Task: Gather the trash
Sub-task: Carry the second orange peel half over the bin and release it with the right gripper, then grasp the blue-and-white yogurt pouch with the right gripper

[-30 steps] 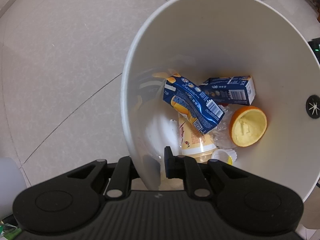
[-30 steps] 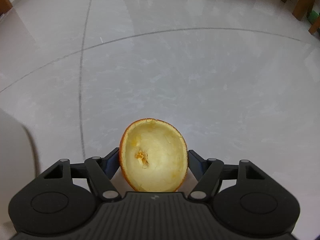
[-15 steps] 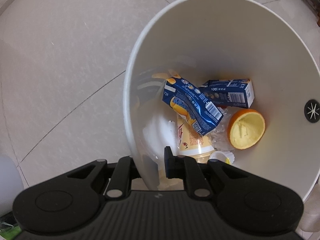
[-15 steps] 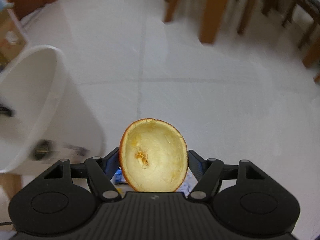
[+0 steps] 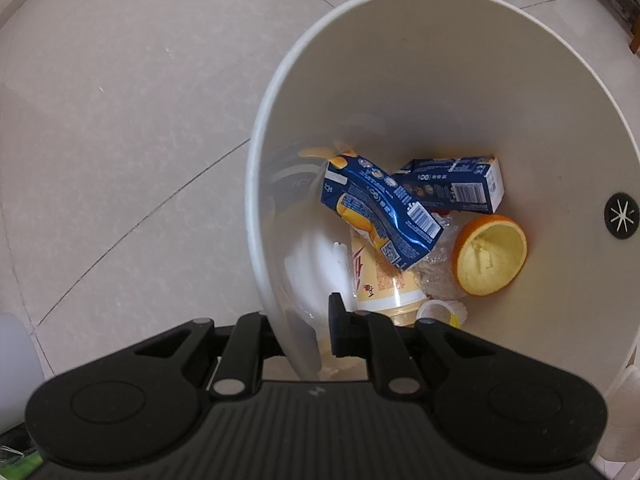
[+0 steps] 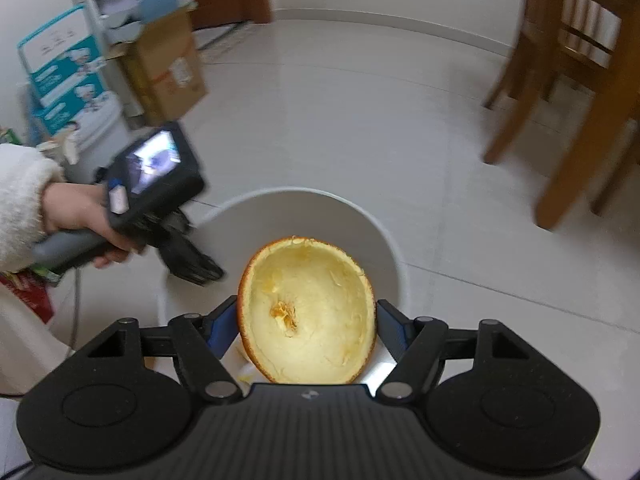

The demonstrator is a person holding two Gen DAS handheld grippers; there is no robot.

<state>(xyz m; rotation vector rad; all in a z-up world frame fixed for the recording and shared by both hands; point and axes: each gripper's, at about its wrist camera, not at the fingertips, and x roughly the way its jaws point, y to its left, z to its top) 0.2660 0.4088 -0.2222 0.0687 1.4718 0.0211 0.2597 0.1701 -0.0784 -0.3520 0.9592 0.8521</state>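
My left gripper [image 5: 308, 332] points straight down and is shut on the near rim of the white bin [image 5: 440, 80], one finger inside and one outside. In the bin lie two blue cartons [image 5: 380, 216], a yellow cup [image 5: 384, 284] and an orange peel half [image 5: 490, 256]. My right gripper [image 6: 306, 312] carries another hollow orange peel half [image 6: 308, 312] above the bin [image 6: 304, 194]. Its jaws are opening, with the peel between the blue pads [image 6: 224, 320] and touching both. In the right wrist view a hand [image 6: 80, 216] holds the left gripper [image 6: 188, 268] at the bin's left rim.
Pale tiled floor [image 5: 120, 120] surrounds the bin. Wooden chair legs [image 6: 580, 120] stand to the right in the right wrist view. A cardboard box [image 6: 164, 64] and blue-and-white boxes [image 6: 60, 68] are stacked at the back left.
The right gripper has risen and swung with the peel from over bare floor to above the bin. The left gripper and the bin have stayed put.
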